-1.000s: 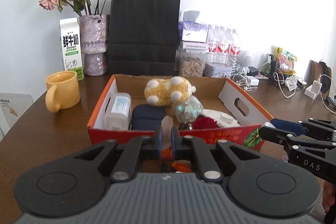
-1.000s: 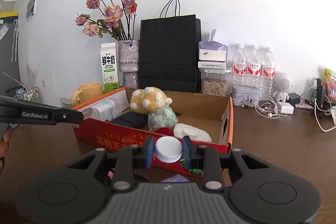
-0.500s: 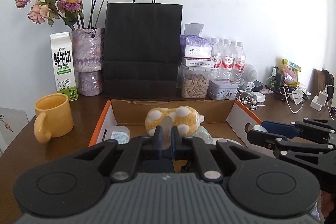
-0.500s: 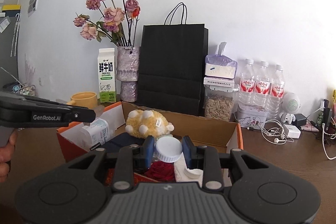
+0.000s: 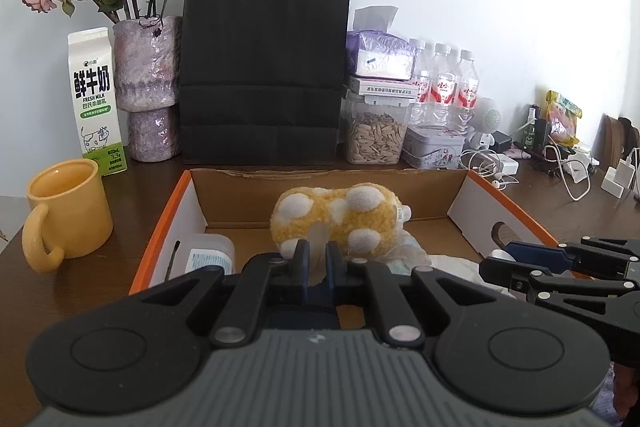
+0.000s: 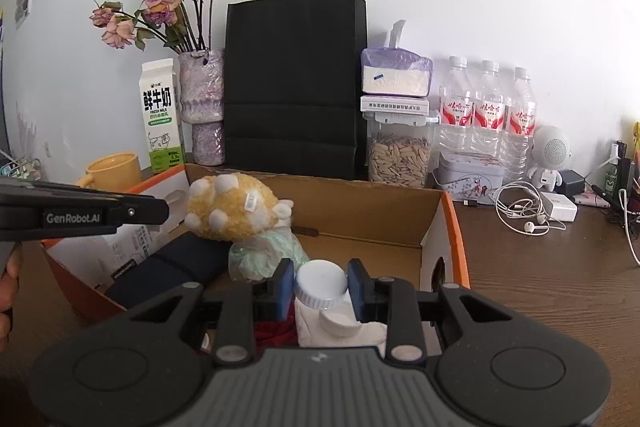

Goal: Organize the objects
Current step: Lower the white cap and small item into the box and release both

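An orange-rimmed cardboard box [image 5: 160,227] [image 6: 452,223] lies just ahead of both grippers. In it are a yellow plush with white spots [image 5: 340,219] [image 6: 232,207], a dark blue pouch [image 6: 180,263], a crumpled greenish bag [image 6: 264,251] and a white container [image 5: 212,255]. My left gripper [image 5: 318,255] hangs over the box's near part, shut on a thin translucent piece [image 5: 320,241]. My right gripper [image 6: 320,287] is shut on a white-capped bottle [image 6: 320,285] above white and red items at the box's right. Each gripper shows at the edge of the other's view.
Along the wall stand a black paper bag [image 5: 264,67], a milk carton [image 5: 94,99], a vase of dried roses [image 5: 148,87], a seed jar [image 5: 376,135] and water bottles [image 5: 444,91]. A yellow mug [image 5: 68,215] is left of the box; cables and chargers [image 5: 572,171] lie right.
Both grippers have moved forward over the box's near wall, which has dropped out of view. The plush and back wall look closer. Both grips are unchanged.
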{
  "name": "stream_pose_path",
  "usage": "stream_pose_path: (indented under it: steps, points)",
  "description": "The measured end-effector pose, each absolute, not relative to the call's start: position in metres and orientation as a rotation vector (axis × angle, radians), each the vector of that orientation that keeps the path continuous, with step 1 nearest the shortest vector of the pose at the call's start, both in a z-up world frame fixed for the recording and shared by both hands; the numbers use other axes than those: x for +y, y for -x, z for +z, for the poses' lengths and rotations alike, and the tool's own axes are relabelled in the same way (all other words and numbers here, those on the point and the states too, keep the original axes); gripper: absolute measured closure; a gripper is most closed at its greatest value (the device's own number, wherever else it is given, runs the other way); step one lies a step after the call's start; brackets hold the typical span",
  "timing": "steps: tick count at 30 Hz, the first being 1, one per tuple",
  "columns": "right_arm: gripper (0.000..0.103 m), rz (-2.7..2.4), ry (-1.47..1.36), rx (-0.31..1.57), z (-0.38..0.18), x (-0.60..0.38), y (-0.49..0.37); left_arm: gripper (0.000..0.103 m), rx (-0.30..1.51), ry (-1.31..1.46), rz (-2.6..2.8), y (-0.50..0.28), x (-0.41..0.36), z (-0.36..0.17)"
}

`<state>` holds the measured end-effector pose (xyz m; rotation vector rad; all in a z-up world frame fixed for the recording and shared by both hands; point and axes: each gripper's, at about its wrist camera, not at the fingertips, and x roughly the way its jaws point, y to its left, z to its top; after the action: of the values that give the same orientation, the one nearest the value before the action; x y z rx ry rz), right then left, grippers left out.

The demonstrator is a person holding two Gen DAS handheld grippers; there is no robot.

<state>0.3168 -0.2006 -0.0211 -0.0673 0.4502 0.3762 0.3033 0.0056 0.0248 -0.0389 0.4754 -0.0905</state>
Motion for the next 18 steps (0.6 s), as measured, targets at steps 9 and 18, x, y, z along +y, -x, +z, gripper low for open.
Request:
stream_pose_path:
  steps: [9, 18]
  points:
    - [0.075, 0.380, 0.085, 0.458, -0.023, -0.198, -0.314, 0.092, 0.462, 0.020, -0.084, -0.297, 0.002, 0.024]
    - [0.004, 0.347, 0.084, 0.439, -0.021, -0.200, -0.312, 0.000, 0.388, 0.023, -0.016, -0.292, 0.003, 0.026]
